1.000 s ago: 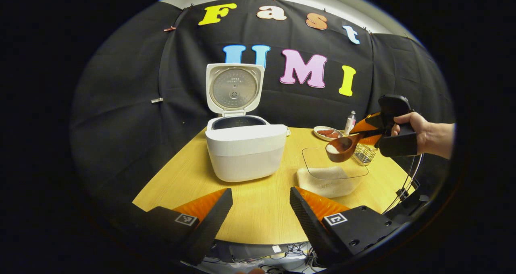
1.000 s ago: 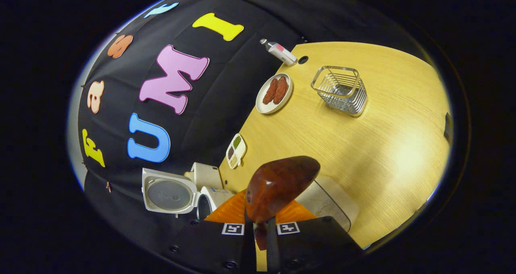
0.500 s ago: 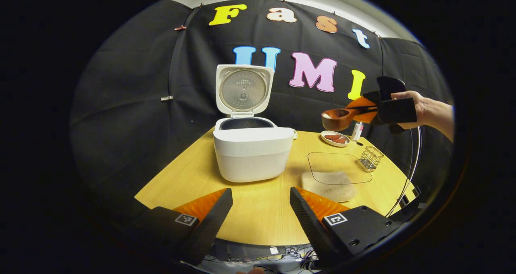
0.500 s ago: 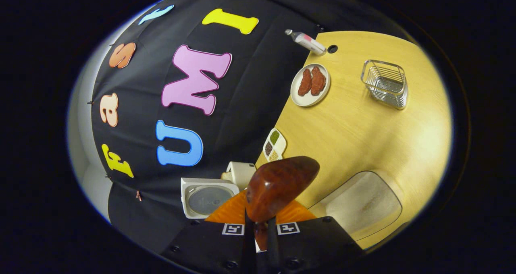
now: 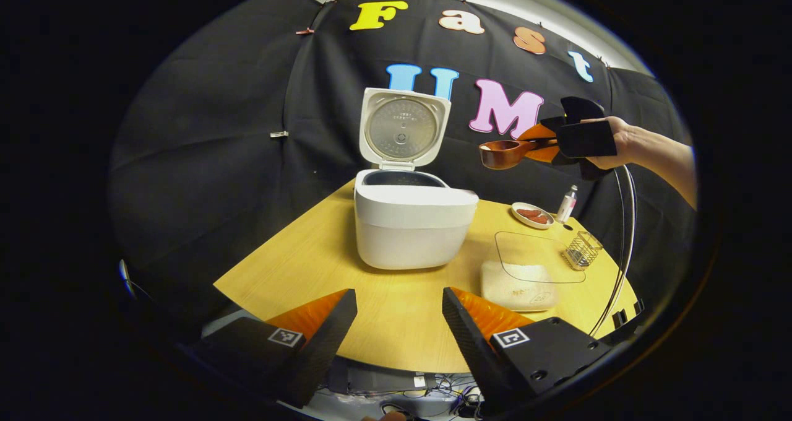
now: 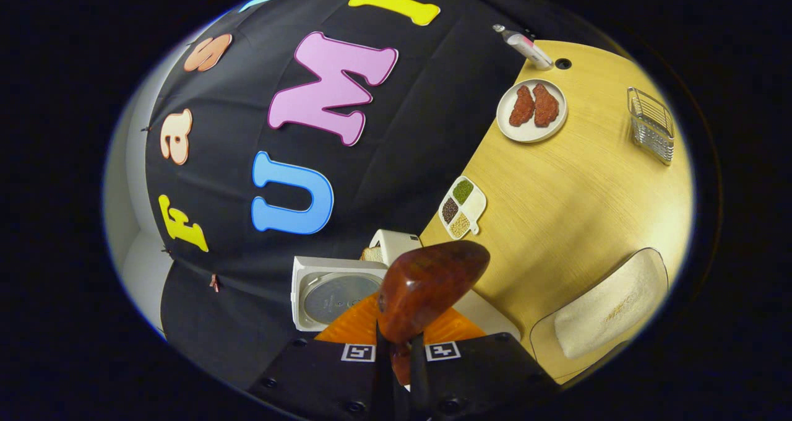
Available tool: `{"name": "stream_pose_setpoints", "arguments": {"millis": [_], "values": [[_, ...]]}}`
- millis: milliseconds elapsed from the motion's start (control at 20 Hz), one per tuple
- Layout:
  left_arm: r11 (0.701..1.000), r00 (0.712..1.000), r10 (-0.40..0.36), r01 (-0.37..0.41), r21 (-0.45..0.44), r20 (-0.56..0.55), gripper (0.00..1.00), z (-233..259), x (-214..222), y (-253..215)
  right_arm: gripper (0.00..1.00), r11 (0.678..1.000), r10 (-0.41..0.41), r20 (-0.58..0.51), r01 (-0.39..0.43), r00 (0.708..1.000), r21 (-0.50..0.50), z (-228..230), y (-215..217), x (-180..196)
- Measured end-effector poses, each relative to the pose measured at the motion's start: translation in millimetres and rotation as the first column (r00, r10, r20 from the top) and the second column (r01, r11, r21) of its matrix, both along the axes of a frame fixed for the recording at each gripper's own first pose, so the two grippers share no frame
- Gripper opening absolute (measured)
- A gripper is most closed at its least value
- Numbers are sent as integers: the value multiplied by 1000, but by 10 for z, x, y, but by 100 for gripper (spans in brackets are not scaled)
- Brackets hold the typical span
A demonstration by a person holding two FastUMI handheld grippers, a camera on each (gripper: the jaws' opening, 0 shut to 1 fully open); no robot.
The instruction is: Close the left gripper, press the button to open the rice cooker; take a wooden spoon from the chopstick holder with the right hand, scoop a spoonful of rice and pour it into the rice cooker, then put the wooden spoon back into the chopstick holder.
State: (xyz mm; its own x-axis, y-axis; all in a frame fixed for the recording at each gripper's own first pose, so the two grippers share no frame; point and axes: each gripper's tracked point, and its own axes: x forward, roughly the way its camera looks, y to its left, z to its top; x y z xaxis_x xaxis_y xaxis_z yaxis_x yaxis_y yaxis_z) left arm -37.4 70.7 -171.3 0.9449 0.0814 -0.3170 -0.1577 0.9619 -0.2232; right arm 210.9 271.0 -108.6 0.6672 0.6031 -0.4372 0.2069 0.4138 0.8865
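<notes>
The white rice cooker [image 5: 411, 223] stands on the wooden table with its lid [image 5: 405, 130] raised upright. My right gripper [image 5: 537, 147], held by a hand [image 5: 619, 142], is shut on the handle of the wooden spoon [image 5: 504, 153], whose bowl hangs level in the air, up and right of the cooker's opening. In the right gripper view the spoon [image 6: 430, 285] sticks out from my right gripper [image 6: 399, 347], with the cooker lid [image 6: 337, 297] below it. My left gripper [image 5: 399, 322] is open over the table's near edge. The wire chopstick holder [image 5: 581, 251] stands at the right.
A clear container of rice [image 5: 526, 278] lies right of the cooker. A plate of red pieces [image 5: 532, 215] and a small bottle [image 5: 566, 203] are at the back right. A divided dish of grains [image 6: 462, 206] sits behind the cooker by the wall.
The right gripper has lifted the spoon from over the rice container and carried it up and left toward the cooker. The left gripper view has shifted, so the cooker sits further right.
</notes>
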Motion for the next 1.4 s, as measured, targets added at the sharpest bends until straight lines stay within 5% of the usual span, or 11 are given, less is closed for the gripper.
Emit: {"name": "stream_pose_setpoints", "arguments": {"millis": [400,550,850,1150,1400], "values": [[997,998,68,-68,-25,-12,96,-53,65,429,14,990,97,87,-88,991,-107,-88,833,292],[996,996,80,-79,31,-28,96,-148,64,569,14,982,108,131,-85,985,-167,-174,1002,410],[998,998,58,-57,38,-16,95,-87,45,587,14,931,194,248,-99,949,-351,-274,1319,512],[999,999,36,-36,-2,-6,96,-77,80,583,14,861,330,377,-111,866,-497,-149,1677,475],[998,998,59,-59,-16,23,95,-13,119,790,14,776,462,465,-91,755,-624,-54,1902,408]]}}
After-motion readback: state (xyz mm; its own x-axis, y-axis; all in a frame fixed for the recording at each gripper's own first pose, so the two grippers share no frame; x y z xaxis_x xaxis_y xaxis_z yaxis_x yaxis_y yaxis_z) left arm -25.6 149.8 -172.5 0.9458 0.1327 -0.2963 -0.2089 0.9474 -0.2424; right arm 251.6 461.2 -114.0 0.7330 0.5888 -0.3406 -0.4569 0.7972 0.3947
